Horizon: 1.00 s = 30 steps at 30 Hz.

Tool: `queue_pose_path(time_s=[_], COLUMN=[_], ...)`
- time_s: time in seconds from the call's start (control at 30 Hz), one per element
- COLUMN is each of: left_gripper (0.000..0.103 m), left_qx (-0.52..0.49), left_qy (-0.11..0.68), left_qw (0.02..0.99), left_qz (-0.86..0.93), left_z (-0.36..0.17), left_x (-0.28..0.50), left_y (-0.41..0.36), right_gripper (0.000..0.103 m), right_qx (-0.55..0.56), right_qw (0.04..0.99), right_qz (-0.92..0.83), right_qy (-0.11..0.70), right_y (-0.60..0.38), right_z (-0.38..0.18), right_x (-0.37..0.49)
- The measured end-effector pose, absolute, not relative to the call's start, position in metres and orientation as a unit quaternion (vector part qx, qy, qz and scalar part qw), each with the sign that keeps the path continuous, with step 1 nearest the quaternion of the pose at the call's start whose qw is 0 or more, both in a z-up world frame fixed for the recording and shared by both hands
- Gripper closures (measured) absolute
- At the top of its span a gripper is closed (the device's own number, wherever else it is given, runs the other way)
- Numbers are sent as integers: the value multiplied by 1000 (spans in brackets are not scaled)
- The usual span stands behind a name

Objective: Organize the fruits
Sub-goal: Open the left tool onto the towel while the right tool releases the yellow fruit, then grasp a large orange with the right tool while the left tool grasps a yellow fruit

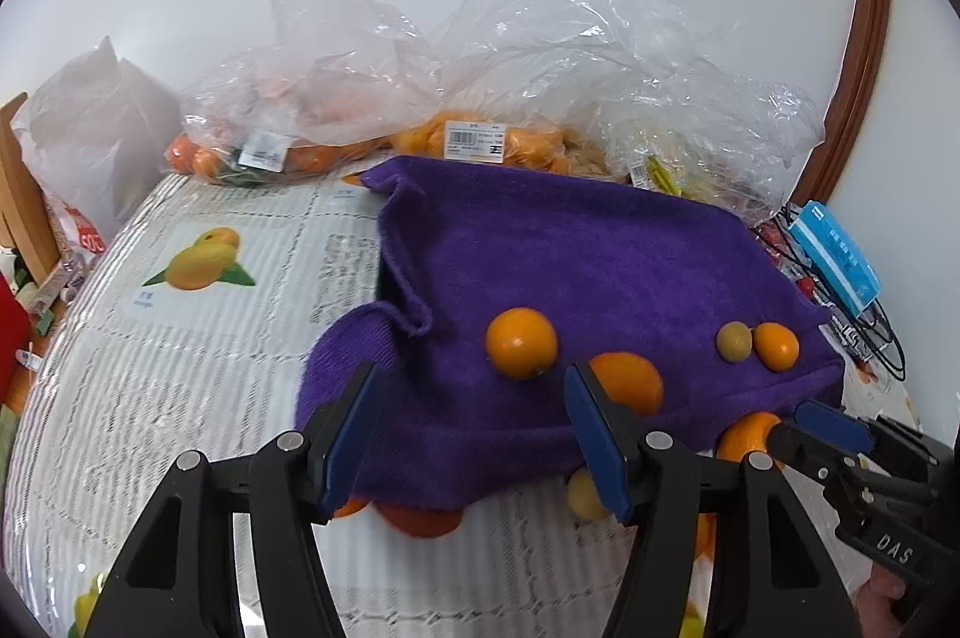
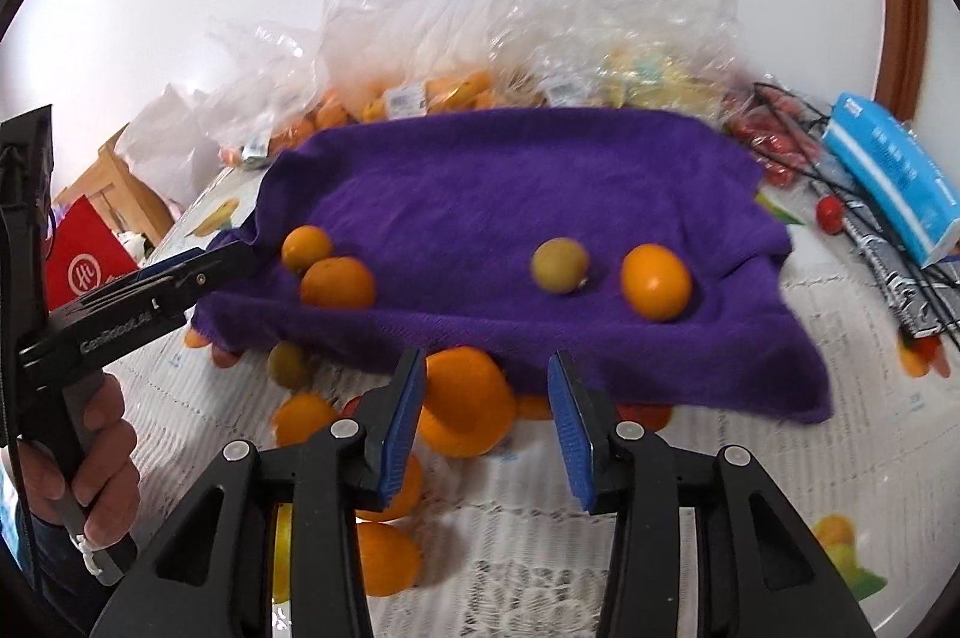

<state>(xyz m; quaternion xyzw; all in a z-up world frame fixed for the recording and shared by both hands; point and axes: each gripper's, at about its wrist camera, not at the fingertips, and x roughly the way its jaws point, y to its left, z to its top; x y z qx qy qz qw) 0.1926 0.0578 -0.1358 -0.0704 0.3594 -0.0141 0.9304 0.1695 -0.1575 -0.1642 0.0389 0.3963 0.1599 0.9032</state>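
Observation:
A purple towel lies over the table with three oranges and a small green fruit on it. More oranges lie at its near edge, partly under it. My left gripper is open at the towel's near left edge, holding nothing. My right gripper is open around a large orange just in front of the towel. It shows in the left wrist view touching that orange.
Clear plastic bags of oranges and other fruit stand behind the towel against the wall. A blue box and black cables lie at the right. A red card and white bag are at the left.

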Motion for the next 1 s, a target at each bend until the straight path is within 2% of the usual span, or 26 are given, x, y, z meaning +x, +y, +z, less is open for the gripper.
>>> queue_pose_path(time_s=[0.8, 1.0], left_gripper=[42, 42], left_qx=[-95, -84], left_qy=[348, 352], left_qw=[932, 931], left_qz=[-23, -40], left_z=[-127, -129], left_x=[183, 182], left_y=[72, 62], right_gripper=[60, 61], right_qx=[28, 51], right_qw=[873, 887], right_qz=[161, 155], right_qy=[460, 432], right_y=[-139, -154], right_z=[-182, -167], right_x=[191, 181])
